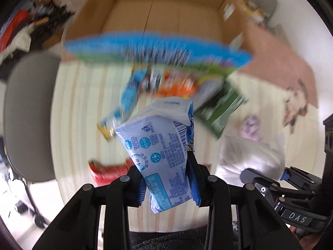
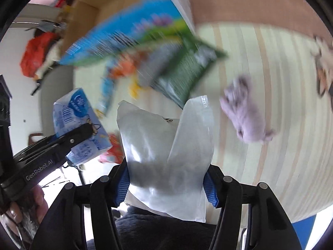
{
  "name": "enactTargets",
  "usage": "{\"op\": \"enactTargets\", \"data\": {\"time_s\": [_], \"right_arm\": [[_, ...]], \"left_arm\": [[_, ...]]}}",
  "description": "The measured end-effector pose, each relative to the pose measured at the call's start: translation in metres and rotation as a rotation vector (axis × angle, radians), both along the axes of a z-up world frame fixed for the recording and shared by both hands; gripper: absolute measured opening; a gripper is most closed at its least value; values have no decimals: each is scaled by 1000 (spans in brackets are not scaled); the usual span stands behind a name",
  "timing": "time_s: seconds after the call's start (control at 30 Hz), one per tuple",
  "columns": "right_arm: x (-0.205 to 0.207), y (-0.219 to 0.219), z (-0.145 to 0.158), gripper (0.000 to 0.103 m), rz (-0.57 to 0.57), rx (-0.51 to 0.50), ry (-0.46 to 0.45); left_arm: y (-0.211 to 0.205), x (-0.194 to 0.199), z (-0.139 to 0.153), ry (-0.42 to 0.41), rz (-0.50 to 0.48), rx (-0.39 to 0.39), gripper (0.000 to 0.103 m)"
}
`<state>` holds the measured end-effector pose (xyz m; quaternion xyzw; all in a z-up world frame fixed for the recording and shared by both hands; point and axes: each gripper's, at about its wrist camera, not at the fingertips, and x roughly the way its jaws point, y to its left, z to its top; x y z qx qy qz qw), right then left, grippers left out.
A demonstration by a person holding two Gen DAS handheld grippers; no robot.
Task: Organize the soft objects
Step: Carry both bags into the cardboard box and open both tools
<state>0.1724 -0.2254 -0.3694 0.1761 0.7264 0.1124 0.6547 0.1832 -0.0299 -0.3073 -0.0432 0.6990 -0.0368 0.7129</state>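
Left wrist view: left hand-held gripper (image 1: pixel 166 185) clamped on blue tissue pack (image 1: pixel 160 150)
Right wrist view: right hand-held gripper (image 2: pixel 166 185) clamped on clear plastic bag (image 2: pixel 166 156)

Your table (image 1: pixel 83 95) is smeared by motion blur, so the printing on the big blue packet (image 1: pixel 158 48) and the green packet (image 1: pixel 220 108) cannot be read. The small wrappers between them (image 1: pixel 172 83) run together into orange and blue streaks; you cannot tell one from another. The red packet (image 1: pixel 108 169) is partly hidden behind your left gripper (image 1: pixel 166 187) and its tissue pack (image 1: pixel 160 152). The purple soft thing (image 2: pixel 245 116) is too blurred to identify. The cardboard box (image 1: pixel 162 14) is cut off by the picture's top edge.
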Motion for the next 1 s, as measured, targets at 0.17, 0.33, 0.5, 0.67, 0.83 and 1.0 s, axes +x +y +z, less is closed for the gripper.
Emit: {"op": "enactTargets", "data": {"time_s": [0.17, 0.33, 0.5, 0.67, 0.83, 1.0], "right_arm": [[54, 13, 79, 62, 29, 35, -121], [130, 42, 126, 62, 46, -30, -210], [217, 65, 111, 62, 69, -108, -221], [304, 96, 43, 62, 84, -132, -172], [362, 109, -20, 62, 87, -139, -125], [393, 111, -57, 62, 94, -136, -90]], "left_arm": [[7, 96, 48, -66, -112, -18, 31], [15, 179, 52, -101, -212, 29, 31], [26, 266, 10, -36, -237, 27, 31], [32, 330, -42, 39, -256, 11, 31], [40, 376, -92, 119, -228, -45, 31], [39, 393, -115, 174, -230, -90, 32]]}}
